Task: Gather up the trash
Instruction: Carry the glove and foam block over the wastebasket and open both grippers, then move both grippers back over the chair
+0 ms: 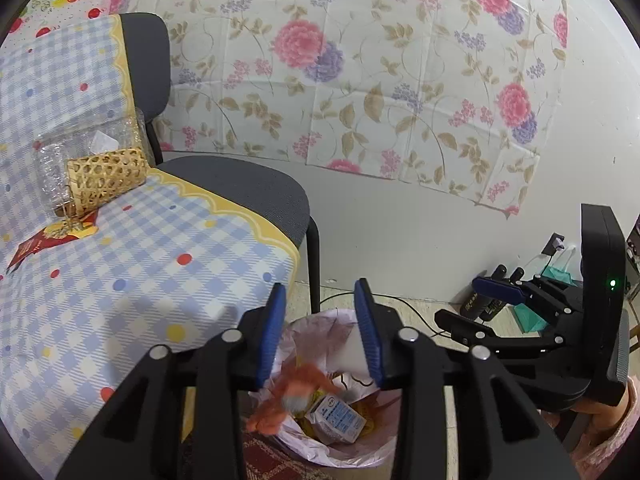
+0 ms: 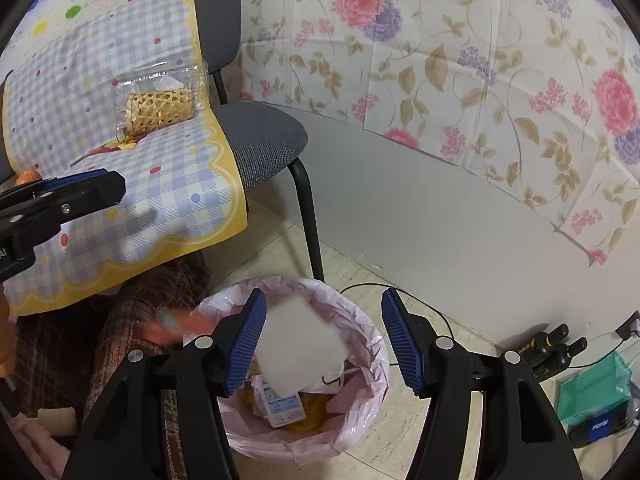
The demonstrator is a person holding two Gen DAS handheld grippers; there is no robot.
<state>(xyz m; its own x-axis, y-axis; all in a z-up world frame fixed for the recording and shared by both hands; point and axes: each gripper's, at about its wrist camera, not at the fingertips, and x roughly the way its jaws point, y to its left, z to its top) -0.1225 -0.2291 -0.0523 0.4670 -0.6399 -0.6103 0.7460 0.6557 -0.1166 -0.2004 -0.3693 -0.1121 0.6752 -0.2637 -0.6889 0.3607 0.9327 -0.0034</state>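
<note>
**Left wrist view.**
- My left claw (image 1: 320, 332): jaws parted and gripping nothing. It hangs directly over the bin (image 1: 320, 452), which I take as the right spot for a drop.
- Orange scrap (image 1: 296, 396): blurred, below the blue pads and clear of them, just above the bin's contents. It looks to be in free fall.
- Bin: lined with a pale pink bag and standing on the floor below the chair (image 1: 240, 188). A small carton (image 1: 336, 420) lies inside among yellowish scraps.
- My right claw (image 1: 496, 300): right of the bin, seen side-on. How wide it is open I cannot tell from here.
- Desk (image 1: 160, 264): up-left of the bin under a checked cloth. It carries a woven tube (image 1: 106, 180) against a clear plastic container (image 1: 80, 148), possibly still to be collected.

**Right wrist view.**
- My right claw (image 2: 322, 340): jaws wide apart with nothing clamped, aimed down into the bin (image 2: 372, 360).
- White sheet (image 2: 300, 352): blurred, between the pads but touching neither, over the bin's mouth. Judged released.
- Orange scrap (image 2: 176, 322): a smear at the bin's left rim.
- Carton (image 2: 280, 404): inside the bin, under the sheet.
- My left claw (image 2: 88, 188): up-left of the bin, seen edge-on.
- Dark bottles (image 2: 548, 344): on the floor right of the bin, by the wall.
</note>
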